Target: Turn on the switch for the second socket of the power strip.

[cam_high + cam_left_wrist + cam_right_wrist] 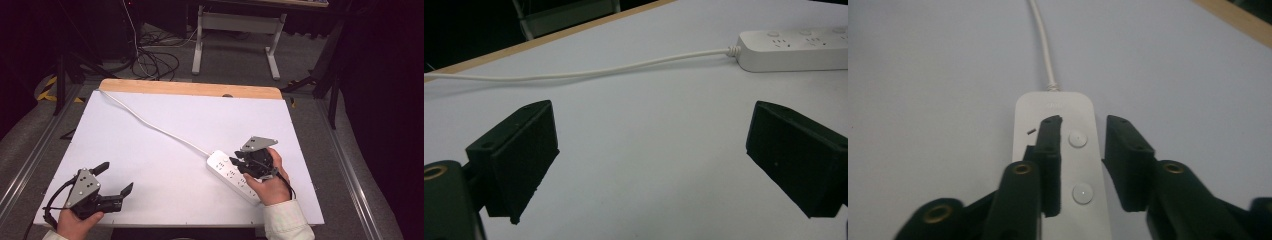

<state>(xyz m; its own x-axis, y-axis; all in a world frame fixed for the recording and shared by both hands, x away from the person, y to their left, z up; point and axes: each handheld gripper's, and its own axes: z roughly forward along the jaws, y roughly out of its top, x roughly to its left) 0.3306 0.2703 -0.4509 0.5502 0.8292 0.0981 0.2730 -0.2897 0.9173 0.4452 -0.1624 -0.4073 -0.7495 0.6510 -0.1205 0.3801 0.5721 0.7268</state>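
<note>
A white power strip (227, 172) lies at the right front of the white table (165, 165); its white cable (150, 122) runs off to the far left corner. My right gripper (236, 164) hovers just over the strip's cable end, open by a narrow gap. In the right gripper view the jaws flank a row of round buttons (1077, 138) on the strip (1055, 107), the left jaw over its top face, nothing clamped. My left gripper (118, 176) stands wide open at the front left, holding nothing. It faces the cable (574, 75) and the strip (794, 47).
A wooden strip (190, 89) lines the table's far edge. Beyond it stand a white desk frame (235, 30) and loose cables on the floor (155, 62). Metal rails (30, 165) run along both sides of the table.
</note>
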